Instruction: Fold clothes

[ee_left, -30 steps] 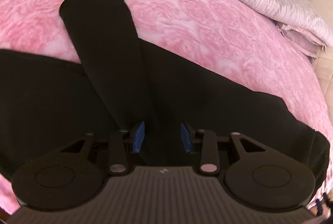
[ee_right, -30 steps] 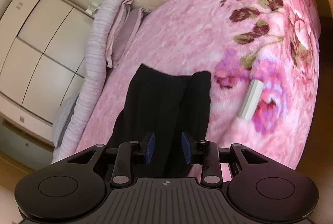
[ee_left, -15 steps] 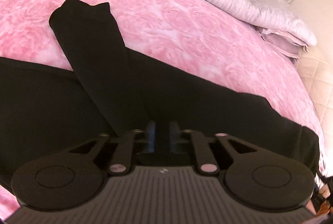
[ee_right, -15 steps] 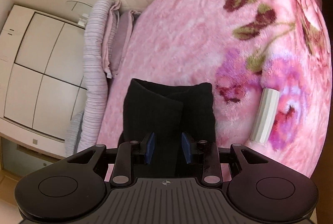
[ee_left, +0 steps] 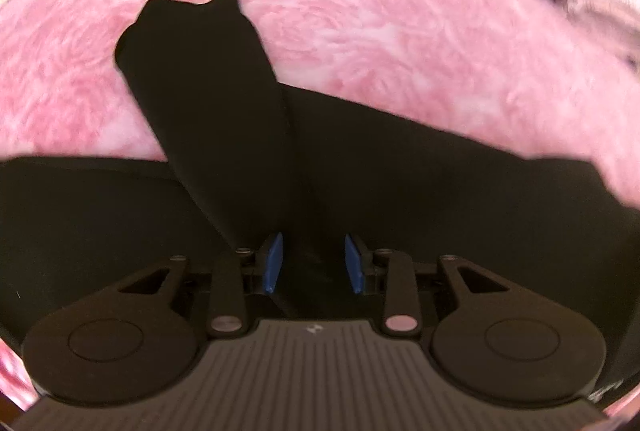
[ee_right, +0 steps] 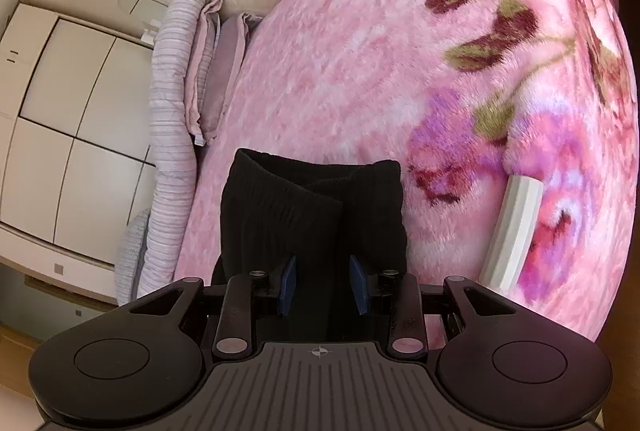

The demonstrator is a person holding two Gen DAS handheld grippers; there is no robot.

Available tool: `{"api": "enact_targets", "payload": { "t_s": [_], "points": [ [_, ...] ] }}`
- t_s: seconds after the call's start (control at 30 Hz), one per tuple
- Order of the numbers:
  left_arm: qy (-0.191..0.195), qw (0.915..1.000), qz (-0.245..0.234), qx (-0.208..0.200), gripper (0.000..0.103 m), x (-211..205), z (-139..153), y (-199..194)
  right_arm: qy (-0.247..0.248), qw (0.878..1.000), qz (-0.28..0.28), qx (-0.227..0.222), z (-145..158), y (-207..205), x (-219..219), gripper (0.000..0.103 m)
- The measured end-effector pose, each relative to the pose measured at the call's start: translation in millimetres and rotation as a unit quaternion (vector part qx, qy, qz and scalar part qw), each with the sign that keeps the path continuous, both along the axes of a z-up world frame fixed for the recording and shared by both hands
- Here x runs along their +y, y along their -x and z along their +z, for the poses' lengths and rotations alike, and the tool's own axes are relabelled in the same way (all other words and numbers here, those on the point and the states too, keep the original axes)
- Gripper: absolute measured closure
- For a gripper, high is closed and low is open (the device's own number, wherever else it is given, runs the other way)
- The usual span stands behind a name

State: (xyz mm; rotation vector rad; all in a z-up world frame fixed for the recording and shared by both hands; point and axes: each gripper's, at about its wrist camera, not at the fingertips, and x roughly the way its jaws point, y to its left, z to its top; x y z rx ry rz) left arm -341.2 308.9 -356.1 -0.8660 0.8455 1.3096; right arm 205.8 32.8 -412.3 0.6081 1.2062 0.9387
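Note:
A black garment (ee_left: 360,167) lies spread on the pink blanket (ee_left: 360,11). One black sleeve (ee_left: 200,79) is folded up across it and points away from me. My left gripper (ee_left: 314,263) is open, just above the black cloth, with nothing between its blue pads (ee_left: 273,263). In the right wrist view the black garment (ee_right: 312,215) lies in overlapping folds, its ribbed edge at the far end. My right gripper (ee_right: 323,285) is open over the cloth and holds nothing.
A white flat stick-like object (ee_right: 514,231) lies on the floral blanket (ee_right: 400,71) right of the garment. Striped bedding and pillows (ee_right: 176,135) are piled along the bed's left edge. A white wardrobe (ee_right: 60,111) stands beyond.
My left gripper was shut on the black cloth half a second ago and is now open, its view pulled back. The right gripper stayed open and moved closer over the garment.

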Motion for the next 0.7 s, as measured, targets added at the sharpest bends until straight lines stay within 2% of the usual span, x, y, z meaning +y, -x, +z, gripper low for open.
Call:
{"api": "enact_targets", "payload": {
  "t_s": [0.03,0.07,0.1,0.4,0.5,0.53,0.57,0.6,0.7],
  "points": [
    [-0.003,0.9998,-0.011,0.015,0.075,-1,-1,-4,0.001,1.000,0.001,0.000,0,0,1,0.069],
    [-0.009,0.9996,-0.015,0.021,0.086,-2,-1,-6,0.002,1.000,0.001,0.000,0,-1,2,0.069],
    [-0.016,0.9995,-0.015,0.022,0.103,-4,0,-6,0.002,1.000,0.002,0.000,0,-1,3,0.069],
    [-0.108,0.9935,0.015,-0.030,0.103,-56,23,29,-0.008,1.000,-0.008,-0.005,6,-13,10,0.069],
    [-0.117,0.9925,0.015,-0.030,0.103,-68,29,38,0.007,0.999,0.012,-0.032,11,-15,18,0.070],
    [-0.120,0.9922,0.015,-0.030,0.103,-71,30,41,0.016,0.999,0.020,-0.047,12,-15,21,0.076],
    [-0.121,0.9920,0.017,-0.031,0.103,-73,32,43,0.025,0.997,0.026,-0.062,14,-14,24,0.087],
    [-0.124,0.9915,0.019,-0.034,0.103,-76,33,45,0.032,0.996,0.028,-0.079,17,-14,25,0.091],
    [-0.138,0.9890,0.022,-0.048,0.103,-84,42,50,0.012,0.994,0.014,-0.108,34,-13,17,0.093]
  ]
}}
